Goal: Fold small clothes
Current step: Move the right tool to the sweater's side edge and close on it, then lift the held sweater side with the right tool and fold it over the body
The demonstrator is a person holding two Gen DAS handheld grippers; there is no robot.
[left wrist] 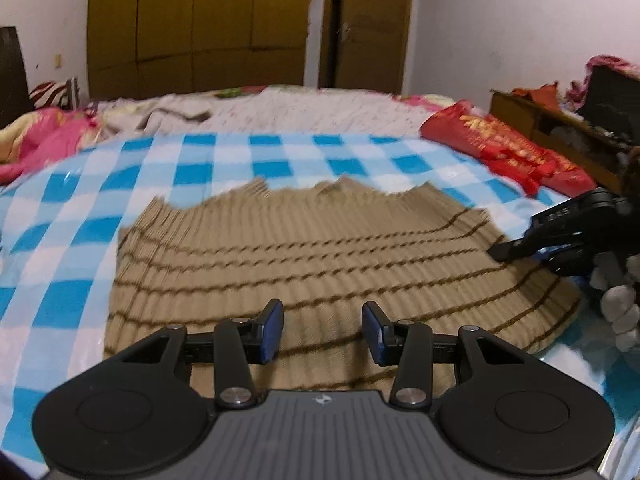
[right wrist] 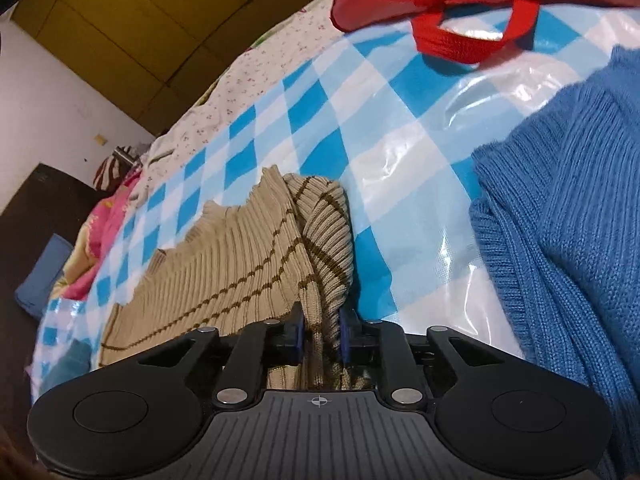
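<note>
You are in a home bedroom: a bed with a floral sheet and pink quilt, a tall wooden wardrobe against the wall, a door beside it.

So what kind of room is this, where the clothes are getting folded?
Most likely a bedroom: a wide bed under a blue-and-white checked plastic sheet, tall brown wooden wardrobe doors behind it, and a pink flowered quilt bunched at its edge.
</note>
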